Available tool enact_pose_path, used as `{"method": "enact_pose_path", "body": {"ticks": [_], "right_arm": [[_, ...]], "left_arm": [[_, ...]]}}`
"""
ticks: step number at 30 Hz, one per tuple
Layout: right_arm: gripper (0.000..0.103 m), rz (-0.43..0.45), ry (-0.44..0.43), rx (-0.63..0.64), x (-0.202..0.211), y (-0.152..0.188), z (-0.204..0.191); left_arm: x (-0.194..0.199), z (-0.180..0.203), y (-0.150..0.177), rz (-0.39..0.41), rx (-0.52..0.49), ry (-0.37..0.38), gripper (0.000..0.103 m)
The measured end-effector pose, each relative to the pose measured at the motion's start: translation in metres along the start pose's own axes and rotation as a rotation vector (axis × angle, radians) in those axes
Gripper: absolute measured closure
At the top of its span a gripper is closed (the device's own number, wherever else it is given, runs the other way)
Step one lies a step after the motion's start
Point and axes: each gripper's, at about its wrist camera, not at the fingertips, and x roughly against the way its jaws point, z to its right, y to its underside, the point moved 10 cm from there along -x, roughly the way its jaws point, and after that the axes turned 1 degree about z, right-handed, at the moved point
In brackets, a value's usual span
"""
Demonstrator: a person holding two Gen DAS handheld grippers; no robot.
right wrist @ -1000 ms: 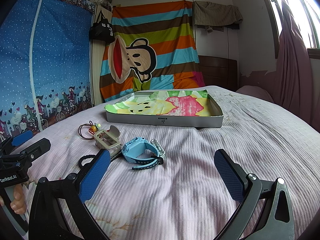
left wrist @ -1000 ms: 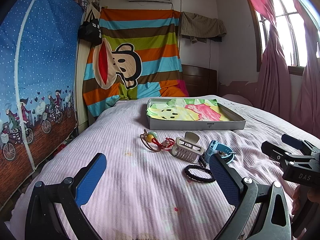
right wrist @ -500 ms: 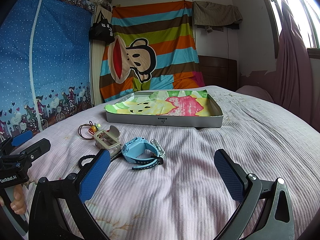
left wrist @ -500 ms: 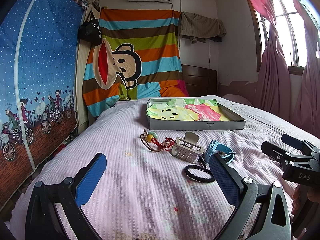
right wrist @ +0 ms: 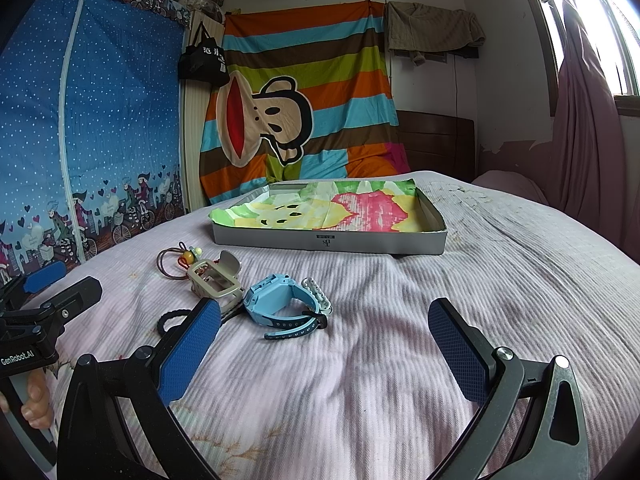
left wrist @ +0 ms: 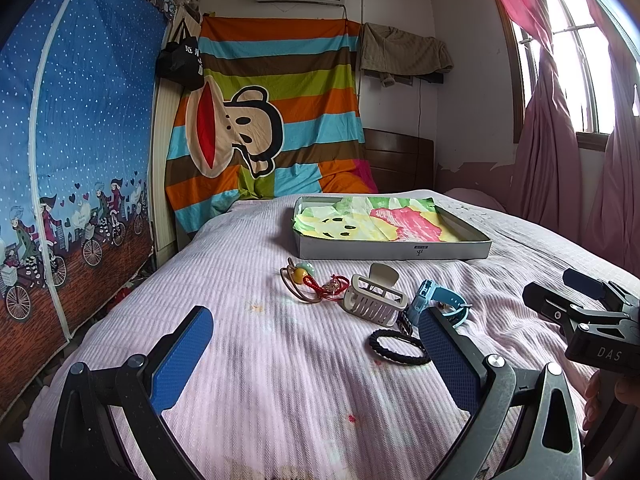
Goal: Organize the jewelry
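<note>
We are at the very beginning of the task, as far as we can judge: nothing lies yet in the shallow grey box (right wrist: 328,240), which stands further up the bed (right wrist: 500,280) and holds only a colourful paper lining. All the pieces wait in a small group on the bedspread in front of the box. From the left there is the brown cord with beads and a red knot (left wrist: 308,284), then the beige hair claw clip (left wrist: 374,300), then the light blue watch (right wrist: 286,304), and a little nearer to us the black braided hair tie (left wrist: 398,346). The clip touches the cord on one side and stands just beside the watch on the other. Our left gripper (left wrist: 316,354) is spread wide and holds nothing; its right finger covers a part of the watch in the left wrist view. Our right gripper (right wrist: 324,346) is also spread wide and empty, and the watch lies just ahead of it, a little to the left of its middle. We think the next move is to pick a first piece, probably the watch. For this the right gripper must go forward and down, a little leftward, and close across the watch body, not on the loose strap.
</note>
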Motion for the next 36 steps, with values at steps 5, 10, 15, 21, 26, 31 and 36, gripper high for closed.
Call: {"method": "enact_pose_path", "body": {"ticks": [5,10,15,21,26,31,36], "right_arm": [[0.001,-0.005,-0.016,-0.016,-0.002,0.000,-0.001],[0.001,-0.007,-0.024,-0.019,-0.004,-0.001,-0.001],[0.001,-0.023,-0.037,-0.027,-0.006,-0.005,0.002],[0.001,-0.078,-0.073,-0.063,-0.022,-0.002,0.005],[0.001,-0.135,-0.106,-0.082,-0.043,0.002,0.006],[0.027,-0.190,-0.130,-0.025,-0.066,0.003,0.001],[0.045,-0.248,-0.179,-0.004,-0.087,0.005,-0.003]], "left_arm": [[-0.004,0.006,0.001,-0.012,0.000,-0.001,0.000],[-0.009,0.009,0.000,-0.050,-0.006,-0.008,0.000],[-0.018,0.008,0.000,-0.090,0.015,0.010,0.000],[-0.035,0.014,0.002,-0.160,0.013,0.041,0.000],[-0.049,0.029,0.010,-0.225,0.004,0.117,0.003],[-0.059,0.042,0.017,-0.272,0.001,0.195,0.025],[-0.072,0.051,0.035,-0.375,0.000,0.242,0.048]]}}
